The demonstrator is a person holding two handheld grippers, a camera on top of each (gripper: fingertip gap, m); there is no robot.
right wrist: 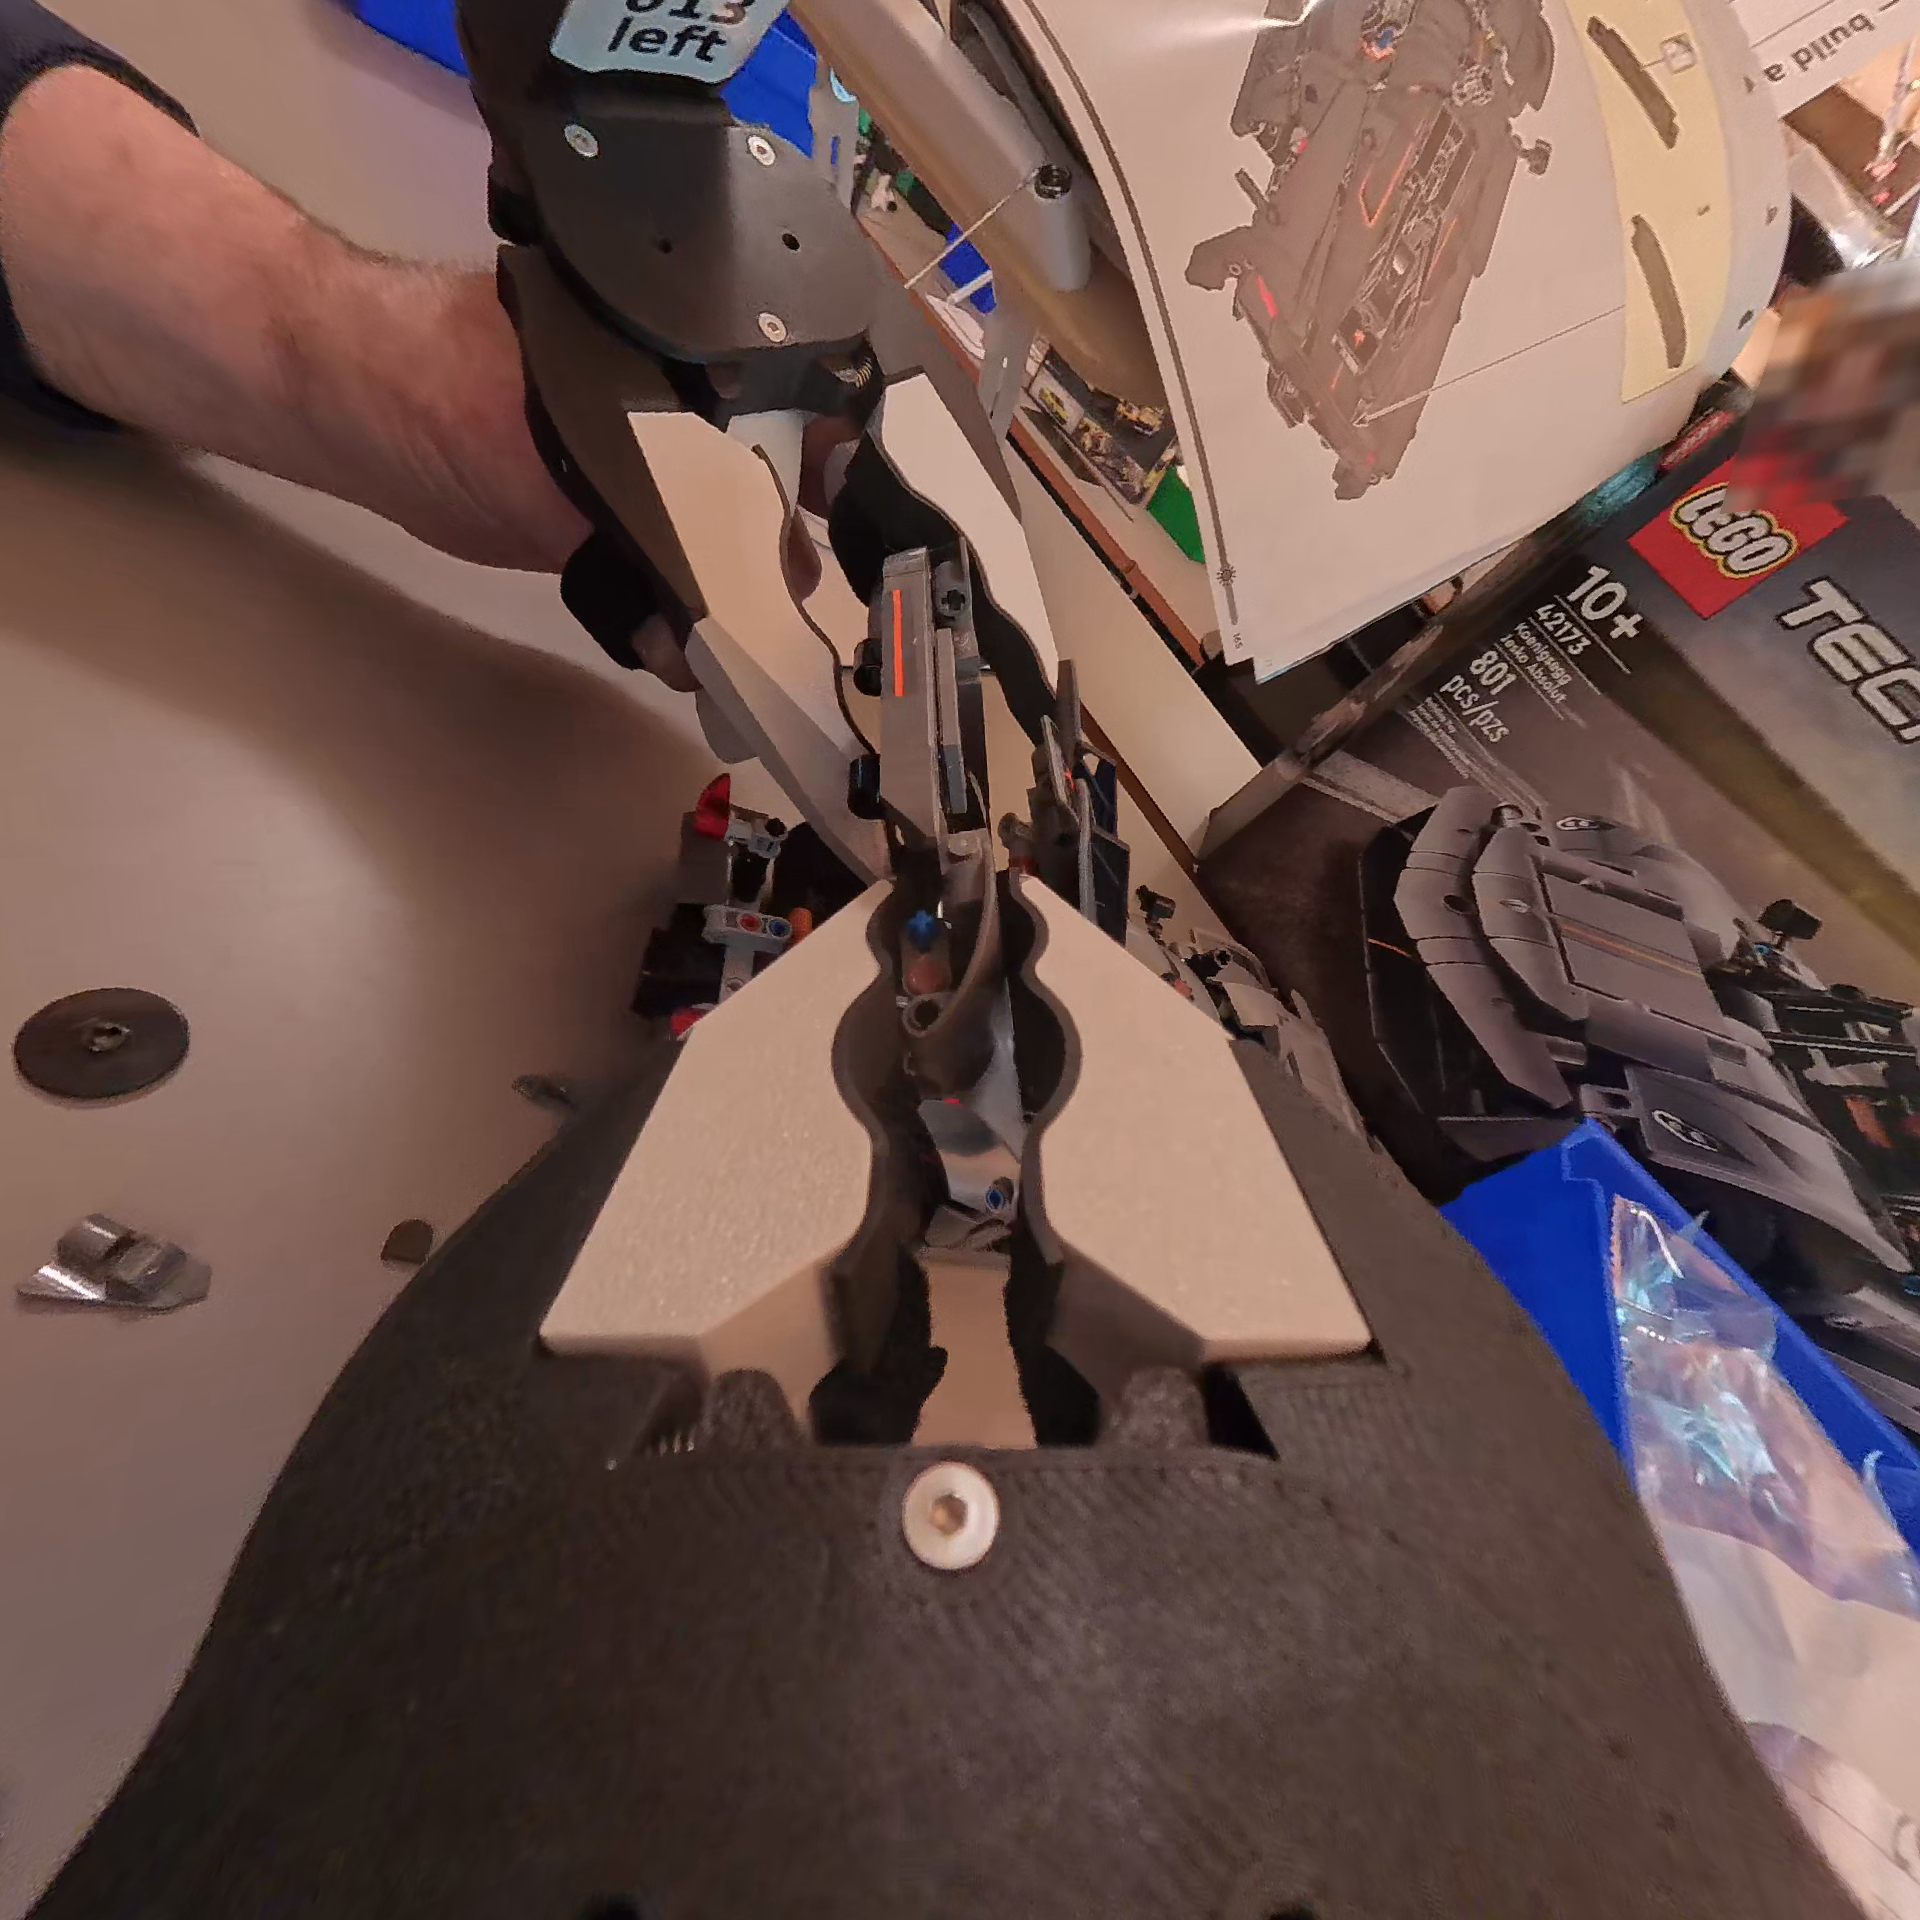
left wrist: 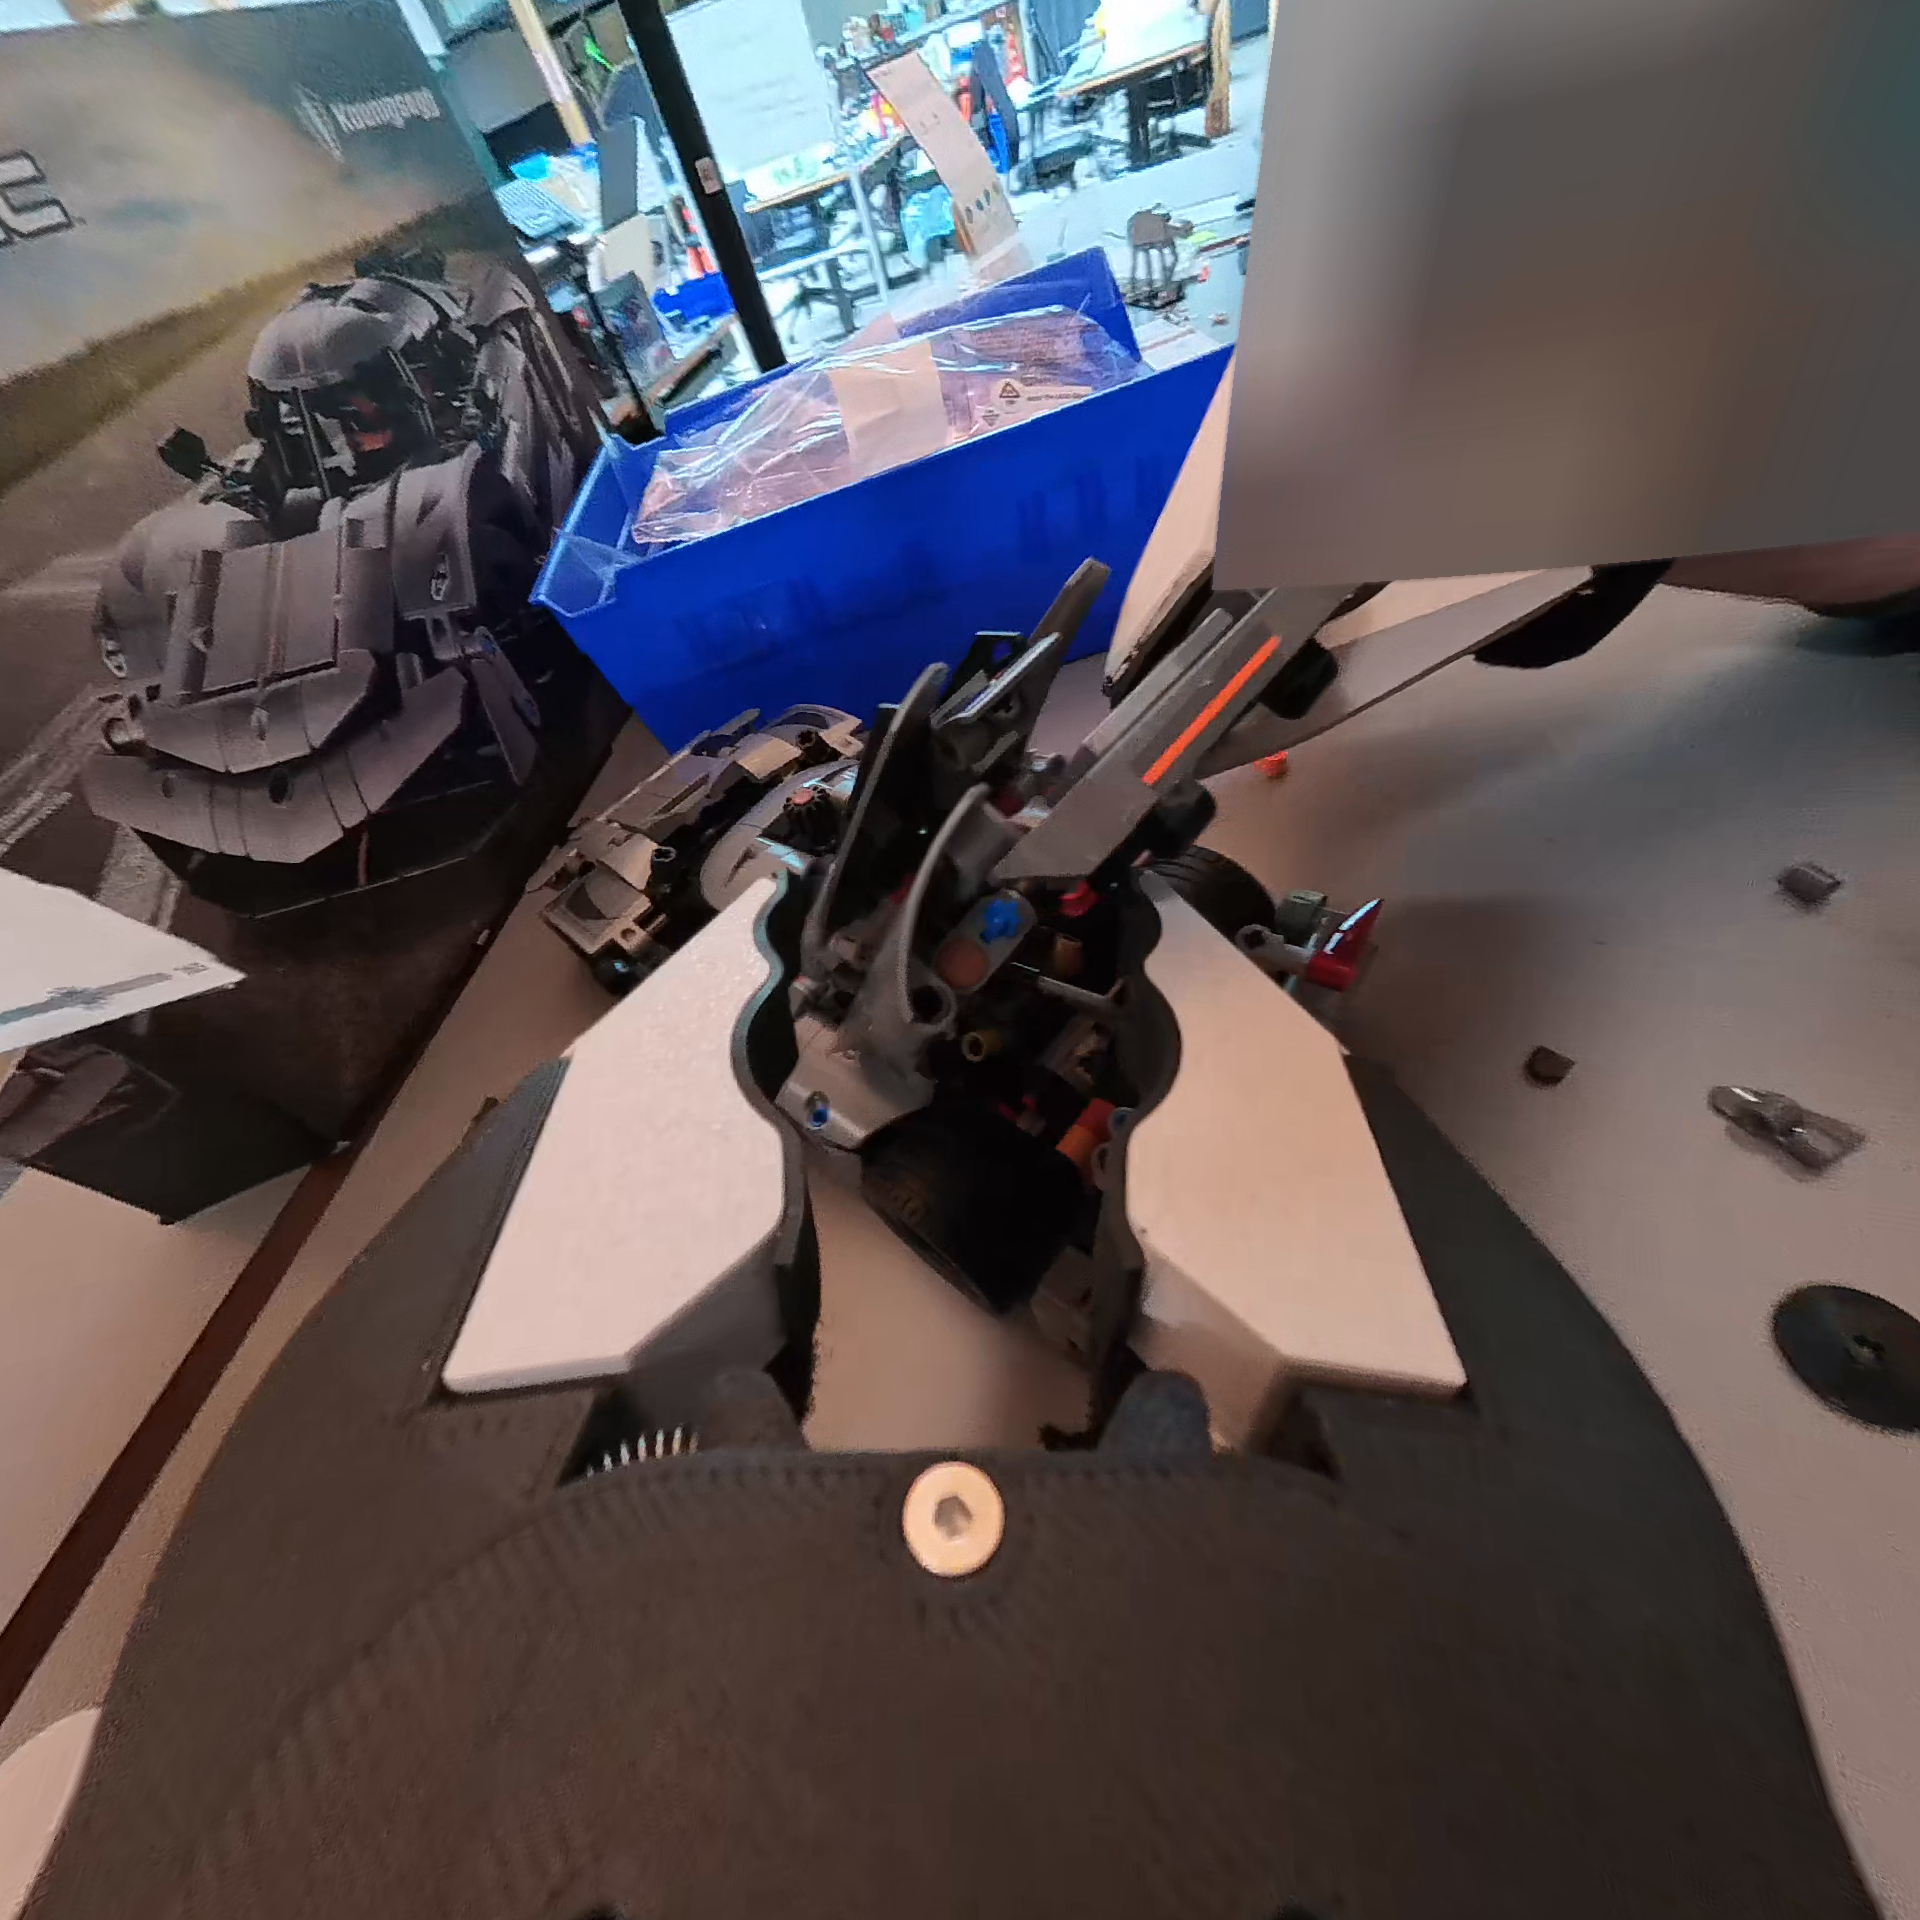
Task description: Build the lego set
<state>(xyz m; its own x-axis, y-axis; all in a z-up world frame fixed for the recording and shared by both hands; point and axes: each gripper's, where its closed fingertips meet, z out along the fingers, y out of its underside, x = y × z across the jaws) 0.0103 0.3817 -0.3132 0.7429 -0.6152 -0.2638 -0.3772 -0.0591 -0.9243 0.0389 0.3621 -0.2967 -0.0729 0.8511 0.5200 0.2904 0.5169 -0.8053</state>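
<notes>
A partly built grey and black lego car (left wrist: 935,997) stands on the pale table (left wrist: 1558,790). Its black wheel (left wrist: 966,1205) sits between my left fingers. My left gripper (left wrist: 961,904) is shut around the car's body. A grey panel with an orange stripe (left wrist: 1195,727) sticks up from the car toward my right gripper, which comes in from the upper right. In the right wrist view my right gripper (right wrist: 951,888) is shut on the car's curved grey part (right wrist: 961,997). The striped panel (right wrist: 904,665) rises beyond its tips toward the left gripper.
A blue bin (left wrist: 883,582) with plastic bags stands behind the car. The set's box (left wrist: 312,623) is on the left, an open instruction booklet (right wrist: 1403,260) above it. A grey subassembly (left wrist: 665,852), a red-tipped part (left wrist: 1330,935), loose pieces (left wrist: 1787,1132) and a black disc (left wrist: 1860,1351) lie around. My hands' fingertips stand some 4 cm from each other.
</notes>
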